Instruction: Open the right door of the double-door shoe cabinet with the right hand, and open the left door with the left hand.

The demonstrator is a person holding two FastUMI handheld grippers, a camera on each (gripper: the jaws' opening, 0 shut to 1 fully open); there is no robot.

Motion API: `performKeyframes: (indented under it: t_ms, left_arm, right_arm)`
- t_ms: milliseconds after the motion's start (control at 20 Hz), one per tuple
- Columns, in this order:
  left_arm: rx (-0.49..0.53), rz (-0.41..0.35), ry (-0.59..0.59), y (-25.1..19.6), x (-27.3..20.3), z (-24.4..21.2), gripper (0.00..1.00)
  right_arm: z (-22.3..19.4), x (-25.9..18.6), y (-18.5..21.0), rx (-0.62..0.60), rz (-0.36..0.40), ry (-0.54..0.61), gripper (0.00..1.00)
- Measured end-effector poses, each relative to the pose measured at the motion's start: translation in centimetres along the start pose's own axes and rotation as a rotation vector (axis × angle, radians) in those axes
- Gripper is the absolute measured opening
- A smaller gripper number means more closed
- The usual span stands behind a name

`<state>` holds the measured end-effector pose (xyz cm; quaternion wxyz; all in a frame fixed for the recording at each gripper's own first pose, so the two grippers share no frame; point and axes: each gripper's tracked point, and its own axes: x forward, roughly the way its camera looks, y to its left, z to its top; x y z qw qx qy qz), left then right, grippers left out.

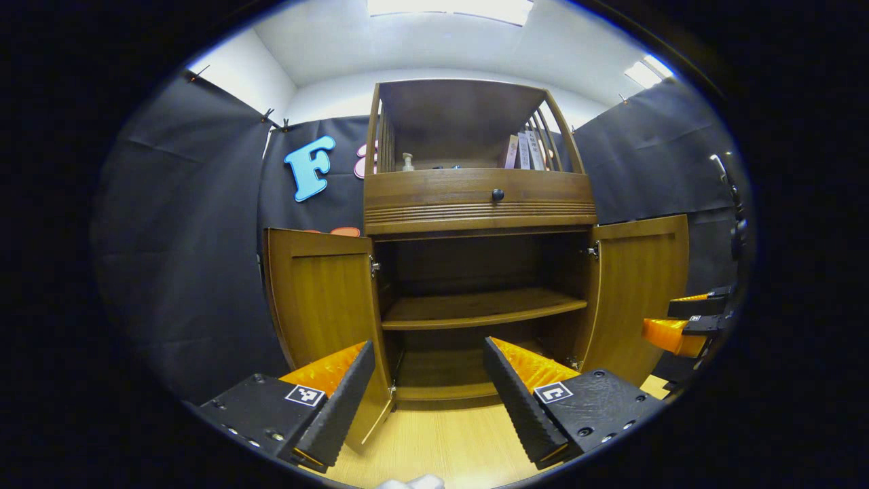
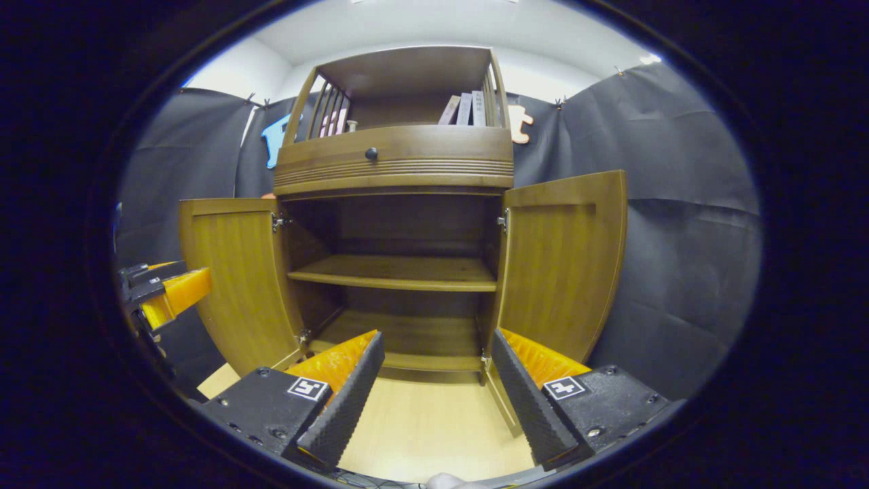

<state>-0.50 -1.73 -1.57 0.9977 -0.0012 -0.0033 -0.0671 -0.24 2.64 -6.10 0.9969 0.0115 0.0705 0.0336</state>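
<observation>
A: Left gripper view, starting at the left. The left door [image 1: 319, 299] of the shoe cabinet [image 1: 478, 204] is standing swung wide open, hinged at the cabinet's left post. The left gripper [image 1: 429, 387] is hanging in front of it, fingers spread well apart, gripping nothing; the door's lower edge is showing just behind its left finger [image 1: 339, 401].

B: And the middle?

A: The interior is lying exposed: one wooden shelf [image 1: 475, 309] is running across, with the floor board beneath it. Above, a drawer front with a small dark knob [image 1: 497, 195] is sitting under an open top compartment holding a small bottle [image 1: 407, 161] and some leaning books [image 1: 524, 151].

B: The right side?

A: The right door [image 1: 638, 292] is also standing open. Just past it, at the edge, the right gripper [image 1: 686, 319] is showing, well clear of the door.

B: Right gripper view?

A: The left gripper [image 2: 163, 288] is peeking in at the far left, beside the open left door [image 2: 231, 285]. The right gripper [image 2: 438, 390] is holding its fingers wide apart with nothing between them, aimed at the cabinet's lower opening. The right door [image 2: 563, 265] is standing open behind its right finger [image 2: 529, 401]. Pale wood flooring [image 2: 434, 421] is showing below.
</observation>
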Motion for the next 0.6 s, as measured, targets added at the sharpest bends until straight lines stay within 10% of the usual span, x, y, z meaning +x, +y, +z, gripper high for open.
performKeyframes:
  t_ms: [600]
  left_arm:
    - [0.012,-0.012,0.020,-0.3,0.5,-0.5,0.96]
  right_arm:
    - [1.4,-0.1,-0.9,0.025,-0.036,-0.039,0.99]
